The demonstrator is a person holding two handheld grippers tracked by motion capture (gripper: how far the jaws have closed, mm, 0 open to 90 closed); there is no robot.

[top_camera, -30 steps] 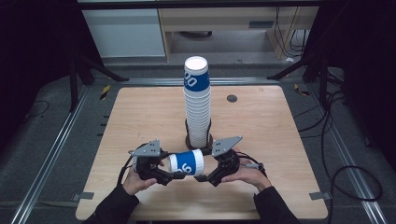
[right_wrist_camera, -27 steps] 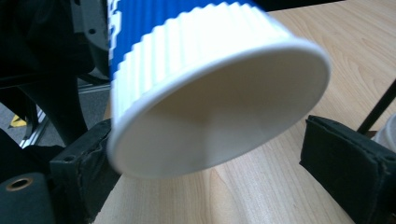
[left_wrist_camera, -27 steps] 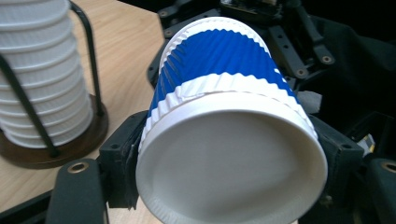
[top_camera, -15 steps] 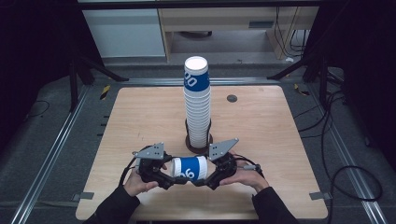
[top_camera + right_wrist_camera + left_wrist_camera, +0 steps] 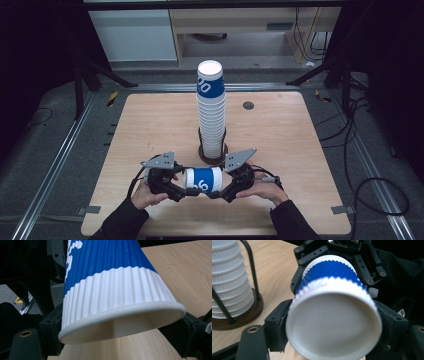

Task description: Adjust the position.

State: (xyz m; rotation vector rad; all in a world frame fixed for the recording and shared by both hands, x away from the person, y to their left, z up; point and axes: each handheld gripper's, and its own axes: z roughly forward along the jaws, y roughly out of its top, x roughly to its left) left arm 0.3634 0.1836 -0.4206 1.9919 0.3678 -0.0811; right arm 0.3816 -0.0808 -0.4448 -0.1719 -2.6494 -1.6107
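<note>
Cup [image 5: 202, 180] sideways, gripped between left claw [image 5: 181, 189], right claw [image 5: 223, 189]

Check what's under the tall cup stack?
The cup stack stands on a round dark wooden base with thin black upright rods beside it, on the table. The base's middle is covered by the cups.

Tall cup stack [image 5: 211, 112] upright in wire holder on round wooden base [image 5: 202, 154], table [image 5: 300, 150] centre. Small dark disc [image 5: 248, 105] at 2 o'clock from stack, apart.
</note>
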